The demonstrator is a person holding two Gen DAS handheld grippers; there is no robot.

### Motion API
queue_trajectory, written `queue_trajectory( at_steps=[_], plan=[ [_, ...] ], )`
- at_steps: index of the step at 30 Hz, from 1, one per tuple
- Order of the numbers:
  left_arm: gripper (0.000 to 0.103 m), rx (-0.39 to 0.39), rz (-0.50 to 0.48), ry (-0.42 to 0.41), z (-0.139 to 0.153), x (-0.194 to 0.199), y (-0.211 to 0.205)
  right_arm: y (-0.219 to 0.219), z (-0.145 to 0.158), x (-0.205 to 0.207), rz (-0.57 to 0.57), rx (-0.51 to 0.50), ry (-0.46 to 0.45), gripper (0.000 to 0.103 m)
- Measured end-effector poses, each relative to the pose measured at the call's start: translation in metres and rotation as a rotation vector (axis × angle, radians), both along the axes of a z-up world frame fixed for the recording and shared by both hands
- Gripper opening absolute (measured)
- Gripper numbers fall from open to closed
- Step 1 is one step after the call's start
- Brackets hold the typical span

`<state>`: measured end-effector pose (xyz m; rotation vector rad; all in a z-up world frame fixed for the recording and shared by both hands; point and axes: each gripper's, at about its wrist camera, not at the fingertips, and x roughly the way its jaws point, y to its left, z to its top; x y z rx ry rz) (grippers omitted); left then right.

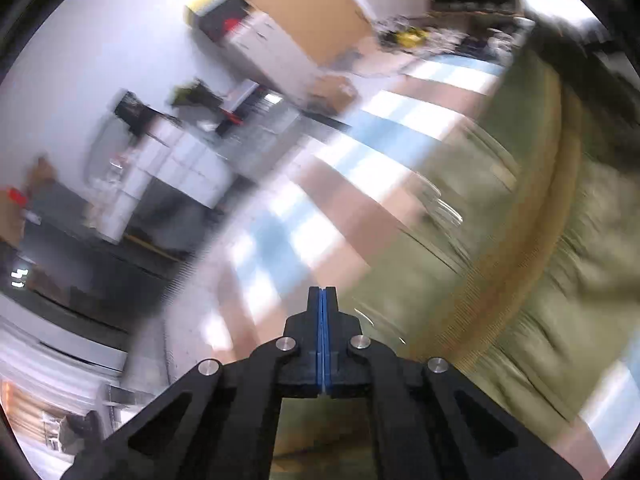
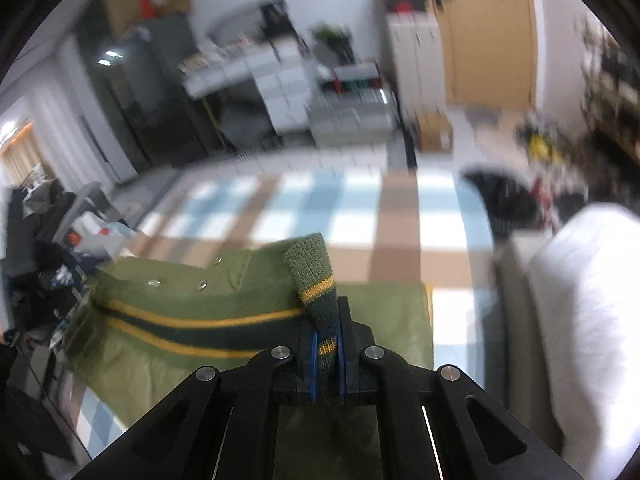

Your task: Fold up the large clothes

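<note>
An olive green jacket (image 2: 192, 292) with a dark green and yellow striped knit band lies on a blue, white and brown checked cover (image 2: 360, 216). My right gripper (image 2: 326, 312) is shut on the jacket's knit cuff (image 2: 310, 260), which sticks up from between the blue pads. In the blurred left wrist view the jacket (image 1: 500, 240) fills the right side over the checked cover (image 1: 360, 152). My left gripper (image 1: 323, 290) is shut, its blue pads pressed together. Nothing shows between its tips, which sit over the jacket's edge.
A white pillow or bundle (image 2: 580, 300) lies at the right, with a black item (image 2: 504, 196) behind it. A heap of dark clothes (image 2: 36, 240) sits at the left edge. White drawers (image 2: 280, 92), a grey cabinet and a wooden door (image 2: 488, 40) stand beyond the cover.
</note>
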<state>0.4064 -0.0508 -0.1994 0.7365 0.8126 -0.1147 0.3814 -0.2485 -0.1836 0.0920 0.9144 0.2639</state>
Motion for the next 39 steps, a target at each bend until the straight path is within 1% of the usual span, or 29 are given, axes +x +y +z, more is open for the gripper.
queue_trajectory(
  at_steps=[1, 2, 3, 4, 5, 6, 7, 9, 10, 11, 12, 13, 14, 15, 17, 19, 21, 23, 24, 26, 28, 30, 33, 35, 36, 37, 38, 39],
  plan=[
    [0.0, -0.072, 0.017, 0.106, -0.004, 0.019, 0.007, -0.002, -0.013, 0.01, -0.005, 0.002, 0.041, 0.007],
    [0.0, -0.103, 0.044, 0.125, -0.007, 0.027, 0.015, -0.003, -0.035, 0.026, -0.018, -0.015, 0.105, 0.008],
    [0.0, -0.12, 0.076, 0.101, -0.008, 0.033, 0.023, -0.004, -0.049, 0.033, -0.035, -0.035, 0.124, 0.009],
    [0.0, -0.135, 0.079, 0.11, -0.009, 0.034, 0.027, -0.004, -0.06, 0.038, -0.037, -0.044, 0.139, 0.013],
    [0.0, -0.154, 0.075, 0.14, -0.008, 0.031, 0.03, -0.006, -0.066, 0.04, -0.031, -0.042, 0.146, 0.012],
    [0.0, -0.164, 0.081, 0.154, -0.007, 0.029, 0.04, -0.01, -0.07, 0.041, -0.031, -0.025, 0.143, 0.012],
    [0.0, -0.181, 0.1, 0.16, -0.006, 0.02, 0.059, -0.015, -0.071, 0.041, -0.03, 0.005, 0.14, 0.013],
    [0.0, -0.214, 0.12, 0.201, -0.002, 0.001, 0.083, -0.021, -0.069, 0.035, -0.027, 0.041, 0.133, 0.017],
    [0.001, -0.242, 0.158, 0.228, -0.003, -0.012, 0.108, -0.024, -0.066, 0.029, -0.041, 0.036, 0.126, 0.027],
    [0.003, -0.267, 0.195, 0.243, 0.002, -0.027, 0.122, -0.027, -0.061, 0.022, -0.059, 0.03, 0.116, 0.034],
    [0.017, -0.302, 0.234, 0.251, 0.007, -0.045, 0.139, -0.028, -0.056, 0.014, -0.072, 0.032, 0.095, 0.036],
    [0.05, -0.334, 0.261, 0.251, 0.013, -0.057, 0.154, -0.028, -0.049, 0.005, -0.084, 0.032, 0.067, 0.041],
    [0.073, -0.368, 0.291, 0.242, 0.014, -0.07, 0.174, -0.028, -0.042, -0.007, -0.096, 0.031, 0.034, 0.045],
    [0.093, -0.381, 0.306, 0.223, 0.015, -0.082, 0.188, -0.027, -0.034, -0.023, -0.101, 0.044, -0.006, 0.054],
    [0.093, -0.388, 0.294, 0.164, 0.014, -0.102, 0.208, -0.019, -0.022, -0.053, -0.071, 0.089, -0.075, 0.065],
    [0.093, -0.351, 0.281, 0.178, 0.003, -0.109, 0.216, -0.006, -0.015, -0.078, -0.032, 0.1, -0.123, 0.07],
    [0.093, -0.342, 0.249, 0.214, -0.01, -0.103, 0.215, 0.009, -0.014, -0.095, 0.006, 0.063, -0.152, 0.074],
    [0.093, -0.331, 0.22, 0.218, -0.017, -0.091, 0.211, 0.024, -0.014, -0.1, 0.033, -0.014, -0.148, 0.075],
    [0.093, -0.326, 0.204, 0.21, -0.017, -0.085, 0.209, 0.028, -0.015, -0.097, 0.04, -0.039, -0.14, 0.075],
    [0.093, -0.332, 0.146, 0.221, -0.017, -0.073, 0.206, 0.031, -0.014, -0.09, 0.04, -0.084, -0.125, 0.075],
    [0.093, -0.304, 0.1, 0.249, -0.025, -0.054, 0.2, 0.028, -0.012, -0.078, 0.028, -0.105, -0.103, 0.075],
    [0.093, -0.275, 0.078, 0.276, -0.033, -0.041, 0.196, 0.023, -0.012, -0.061, 0.015, -0.113, -0.073, 0.075],
    [0.093, -0.325, 0.048, 0.34, -0.039, -0.023, 0.196, 0.014, -0.017, -0.033, 0.008, -0.138, -0.031, 0.075],
    [0.074, -0.376, 0.029, 0.376, -0.037, -0.021, 0.195, 0.006, -0.026, -0.012, -0.003, -0.16, 0.009, 0.075],
    [0.054, -0.391, 0.017, 0.395, -0.035, -0.023, 0.194, 0.003, -0.031, -0.003, -0.004, -0.157, 0.032, 0.075],
    [0.039, -0.371, 0.016, 0.387, -0.033, -0.027, 0.19, 0.0, -0.036, 0.003, -0.009, -0.15, 0.049, 0.074],
    [0.032, -0.34, 0.019, 0.372, -0.032, -0.031, 0.186, -0.005, -0.039, 0.009, -0.02, -0.133, 0.059, 0.072],
    [0.019, -0.322, 0.019, 0.366, -0.032, -0.036, 0.182, -0.009, -0.043, 0.013, -0.022, -0.098, 0.064, 0.067]
  ],
)
